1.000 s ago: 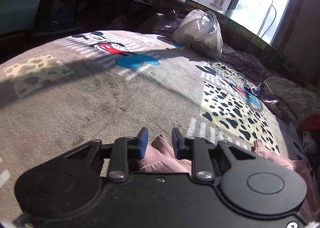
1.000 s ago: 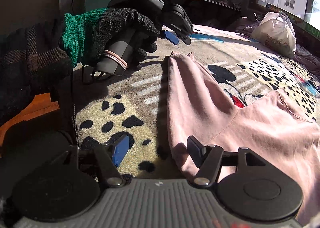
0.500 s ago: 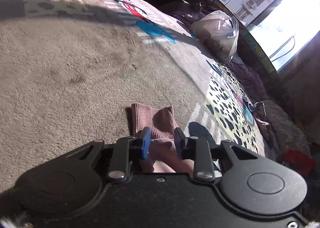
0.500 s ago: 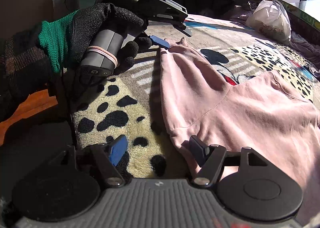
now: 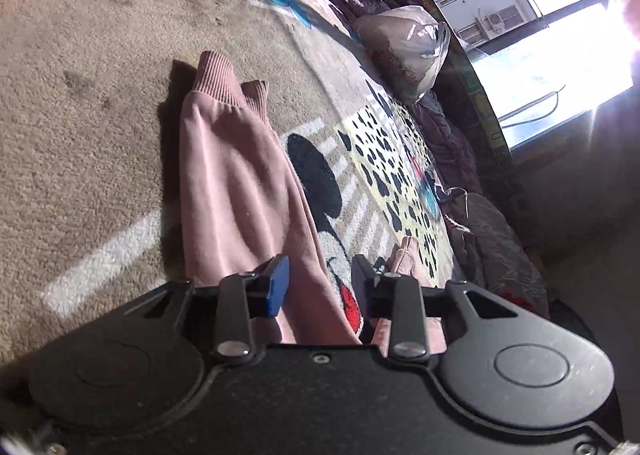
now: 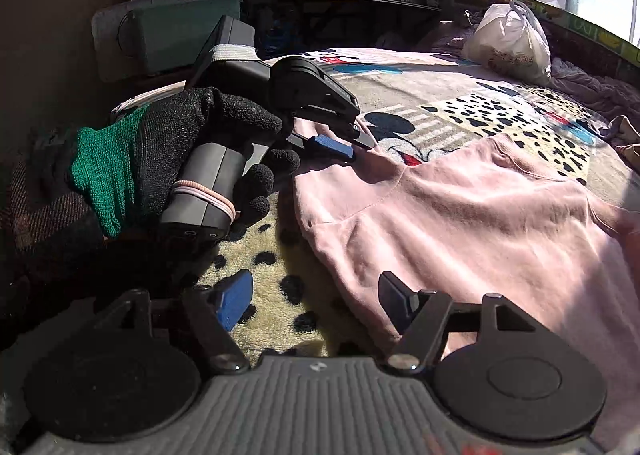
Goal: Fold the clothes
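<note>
1. Your left gripper [image 5: 318, 281] hangs over the pink sweatshirt's sleeve [image 5: 232, 175], which lies stretched out on the cartoon-print blanket [image 5: 80, 115] with its ribbed cuff [image 5: 218, 77] at the far end.
2. Its jaws have just been opening; they now stand about half apart, the sleeve cloth runs beneath the gap, and neither pad presses on it.
3. From the right wrist camera you see your left hand [image 6: 176, 159], in a black and green glove, wrapped round that gripper's handle, its blue-padded fingers [image 6: 332, 145] just above the sleeve near the shoulder.
4. Your right gripper [image 6: 316, 295] is spread wide and has hold of nothing. Its left pad sits over the spotted patch of blanket, its right pad over the sweatshirt's lower edge.
5. The pink sweatshirt [image 6: 460, 215] lies flat on the blanket, body to the right of your right gripper, neckline towards the far side.
6. A tied white plastic bag [image 6: 508, 43] sits at the blanket's far edge below the window [image 5: 540, 35], well apart from the sweatshirt.
</note>
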`<state>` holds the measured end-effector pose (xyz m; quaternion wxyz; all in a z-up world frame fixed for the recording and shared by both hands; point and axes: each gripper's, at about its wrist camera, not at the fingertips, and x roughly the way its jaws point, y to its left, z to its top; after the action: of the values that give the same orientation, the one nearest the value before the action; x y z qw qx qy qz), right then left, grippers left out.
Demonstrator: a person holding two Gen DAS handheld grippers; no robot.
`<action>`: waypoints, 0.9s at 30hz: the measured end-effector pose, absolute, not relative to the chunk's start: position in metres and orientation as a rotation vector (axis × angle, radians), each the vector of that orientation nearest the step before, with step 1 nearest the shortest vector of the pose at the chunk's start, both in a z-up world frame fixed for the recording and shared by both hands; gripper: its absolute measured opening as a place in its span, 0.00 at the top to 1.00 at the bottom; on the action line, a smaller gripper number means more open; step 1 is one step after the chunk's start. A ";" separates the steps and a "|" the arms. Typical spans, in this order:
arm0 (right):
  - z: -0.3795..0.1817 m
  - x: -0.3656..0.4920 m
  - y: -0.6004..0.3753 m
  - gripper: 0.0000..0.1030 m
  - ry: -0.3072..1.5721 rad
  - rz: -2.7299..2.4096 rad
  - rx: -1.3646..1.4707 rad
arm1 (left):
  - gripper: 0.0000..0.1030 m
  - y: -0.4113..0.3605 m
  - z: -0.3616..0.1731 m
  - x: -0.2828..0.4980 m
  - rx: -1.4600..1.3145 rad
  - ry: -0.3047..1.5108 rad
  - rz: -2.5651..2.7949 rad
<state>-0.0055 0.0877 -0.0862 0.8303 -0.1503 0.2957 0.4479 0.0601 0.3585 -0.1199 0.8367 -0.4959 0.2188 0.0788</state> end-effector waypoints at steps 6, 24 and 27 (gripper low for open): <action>-0.081 0.044 0.025 0.33 0.661 0.791 -0.162 | 0.44 0.314 -0.094 0.088 -1.002 0.481 -0.021; -0.149 0.327 -0.137 0.60 0.842 0.380 0.680 | 0.59 0.247 -0.123 0.284 -0.626 0.776 -0.123; -0.159 0.342 -0.154 0.67 0.856 0.392 0.729 | 0.59 0.276 -0.123 0.291 -0.763 0.725 -0.061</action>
<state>0.3415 -0.1543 -0.1595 0.8279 0.3433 0.4033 0.1846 0.2909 0.2759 -0.1229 0.8643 -0.3640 0.3458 -0.0292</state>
